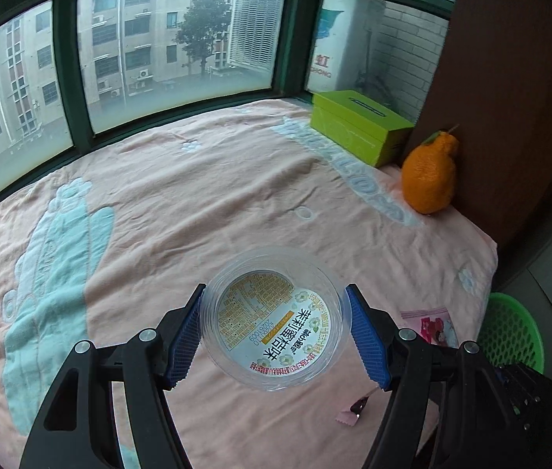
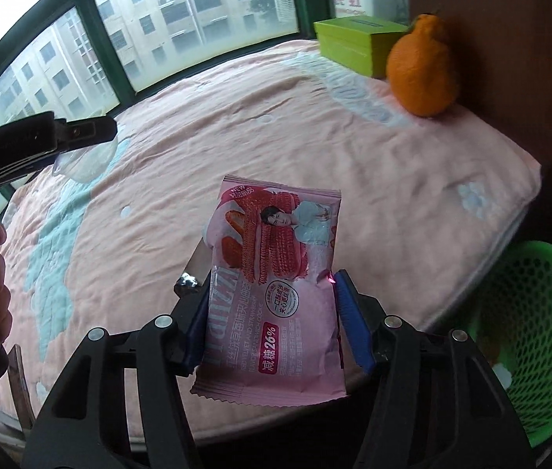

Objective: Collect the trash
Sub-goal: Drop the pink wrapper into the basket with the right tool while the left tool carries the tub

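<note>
Both grippers are loaded: left gripper [image 1: 274, 334] pinching a flimsy clear plastic cup [image 1: 274, 318] by its rim between its pads, right gripper [image 2: 268, 316] clamped on a light, crinkly pink wrapper [image 2: 276, 289] mid-body, so go gentle.

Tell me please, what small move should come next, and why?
Probably swing the right gripper rightward over the green basket and release there. It is already shut on the pink snack wrapper, lifted off the pink cloth, and the basket sits just beyond the table edge on that side. The left gripper, holding the clear plastic cup, can follow.
</note>
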`<state>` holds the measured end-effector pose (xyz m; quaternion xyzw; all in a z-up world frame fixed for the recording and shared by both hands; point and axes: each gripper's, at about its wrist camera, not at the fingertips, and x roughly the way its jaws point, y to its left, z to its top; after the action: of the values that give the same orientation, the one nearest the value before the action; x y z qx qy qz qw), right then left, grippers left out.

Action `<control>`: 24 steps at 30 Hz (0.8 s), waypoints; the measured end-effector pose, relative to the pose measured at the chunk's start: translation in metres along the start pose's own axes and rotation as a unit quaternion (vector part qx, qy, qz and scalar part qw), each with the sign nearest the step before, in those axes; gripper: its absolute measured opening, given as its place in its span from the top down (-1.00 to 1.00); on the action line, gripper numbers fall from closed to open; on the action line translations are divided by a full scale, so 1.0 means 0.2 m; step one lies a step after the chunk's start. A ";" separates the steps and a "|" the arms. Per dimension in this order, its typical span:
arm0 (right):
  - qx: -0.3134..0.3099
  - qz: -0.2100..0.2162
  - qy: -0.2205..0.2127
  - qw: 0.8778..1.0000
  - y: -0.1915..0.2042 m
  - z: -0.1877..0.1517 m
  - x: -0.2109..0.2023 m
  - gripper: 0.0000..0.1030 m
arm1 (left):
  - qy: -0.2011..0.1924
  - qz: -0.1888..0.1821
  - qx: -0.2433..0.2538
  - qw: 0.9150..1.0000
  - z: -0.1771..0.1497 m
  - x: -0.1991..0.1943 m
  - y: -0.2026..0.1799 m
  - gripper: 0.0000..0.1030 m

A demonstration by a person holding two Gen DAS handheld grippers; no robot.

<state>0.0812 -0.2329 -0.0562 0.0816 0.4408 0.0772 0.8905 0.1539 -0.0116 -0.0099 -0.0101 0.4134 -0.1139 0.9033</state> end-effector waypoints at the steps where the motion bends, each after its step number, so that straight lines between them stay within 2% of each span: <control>1: 0.006 -0.011 -0.004 1.000 -0.06 -0.01 -0.03 -0.14 | 0.002 -0.009 0.006 1.000 0.00 0.01 -0.06 -0.30; 9: 0.087 -0.091 -0.007 0.992 -0.66 -0.17 -0.23 -0.14 | 0.022 -0.070 0.064 0.995 -0.05 0.09 -0.57 -0.30; 13: 0.119 -0.123 -0.004 0.985 -0.90 -0.25 -0.30 -0.14 | 0.034 -0.093 0.094 0.991 -0.08 0.13 -0.81 -0.30; 21: 0.160 -0.160 0.010 0.974 -1.17 -0.38 -0.35 -0.19 | 0.061 -0.122 0.137 0.981 -0.17 0.21 -1.16 -0.30; 24: 0.174 -0.161 0.007 0.972 -1.23 -0.42 -0.37 -0.32 | 0.071 -0.129 0.149 0.978 -0.20 0.23 -1.25 -0.30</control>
<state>-0.0133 -0.4827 -0.1014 0.1627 0.4611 -0.1440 0.8604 0.1033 -0.2622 -0.0421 0.0796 0.4498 -0.2899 0.8410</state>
